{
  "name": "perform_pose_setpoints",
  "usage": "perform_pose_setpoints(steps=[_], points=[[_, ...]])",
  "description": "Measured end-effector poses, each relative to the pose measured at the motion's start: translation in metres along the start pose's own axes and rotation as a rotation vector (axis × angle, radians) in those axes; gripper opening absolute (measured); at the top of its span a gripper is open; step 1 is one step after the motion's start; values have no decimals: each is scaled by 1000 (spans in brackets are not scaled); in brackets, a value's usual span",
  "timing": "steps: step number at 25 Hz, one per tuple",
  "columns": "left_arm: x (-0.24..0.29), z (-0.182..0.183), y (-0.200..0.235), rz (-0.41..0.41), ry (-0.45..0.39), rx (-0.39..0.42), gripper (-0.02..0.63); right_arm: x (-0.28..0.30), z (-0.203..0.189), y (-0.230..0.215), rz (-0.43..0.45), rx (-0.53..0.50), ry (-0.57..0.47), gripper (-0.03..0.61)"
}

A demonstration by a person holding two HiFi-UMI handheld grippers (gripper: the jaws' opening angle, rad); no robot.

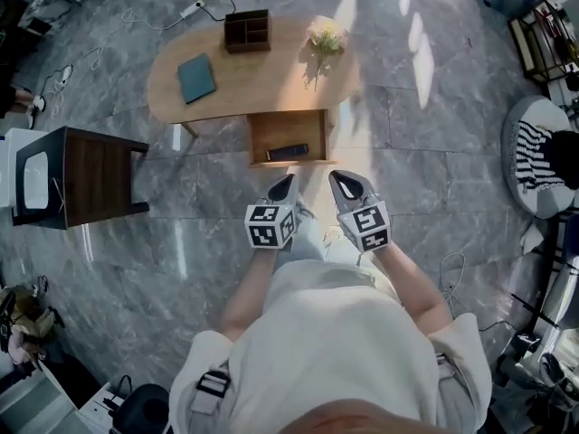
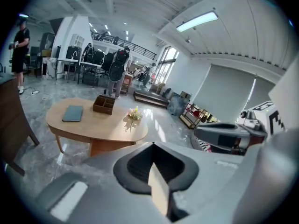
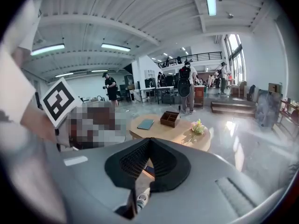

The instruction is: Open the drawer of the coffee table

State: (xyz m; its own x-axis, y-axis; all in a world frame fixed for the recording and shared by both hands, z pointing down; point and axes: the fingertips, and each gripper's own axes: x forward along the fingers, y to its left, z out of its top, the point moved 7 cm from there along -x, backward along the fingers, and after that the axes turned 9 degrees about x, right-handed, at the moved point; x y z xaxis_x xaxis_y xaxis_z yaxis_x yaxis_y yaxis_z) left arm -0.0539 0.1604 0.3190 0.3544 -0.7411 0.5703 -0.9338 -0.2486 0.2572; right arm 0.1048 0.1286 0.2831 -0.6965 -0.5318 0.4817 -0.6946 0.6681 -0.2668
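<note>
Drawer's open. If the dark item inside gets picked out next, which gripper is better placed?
Left, marginally. The left gripper is lined up with the dark item in the drawer; the right gripper sits beyond the drawer's right edge. Both jaws are shut, empty.

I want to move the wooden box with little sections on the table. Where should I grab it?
Probably by one upright outer wall of the wooden box, coming straight down from above. Its top is open, so the thin walls stand free for two jaws; the whole box may be too wide to span.
</note>
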Motion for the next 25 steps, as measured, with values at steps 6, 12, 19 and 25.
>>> perform_pose_setpoints(steps=[6,12,19,25], points=[[-34,-15,-51,8,-14,35,0,-56,-8,10,24,69,-48,2],[-63,-19,-84,54,-80,45,2,-96,-15,13,53,38,-69,2],[-95,-29,-110,89,-130,36,0,-126,-24,26,121,13,-101,2],[-110,-42,-124,107,-139,37,0,-139,-28,32,141,-14,-125,2]])
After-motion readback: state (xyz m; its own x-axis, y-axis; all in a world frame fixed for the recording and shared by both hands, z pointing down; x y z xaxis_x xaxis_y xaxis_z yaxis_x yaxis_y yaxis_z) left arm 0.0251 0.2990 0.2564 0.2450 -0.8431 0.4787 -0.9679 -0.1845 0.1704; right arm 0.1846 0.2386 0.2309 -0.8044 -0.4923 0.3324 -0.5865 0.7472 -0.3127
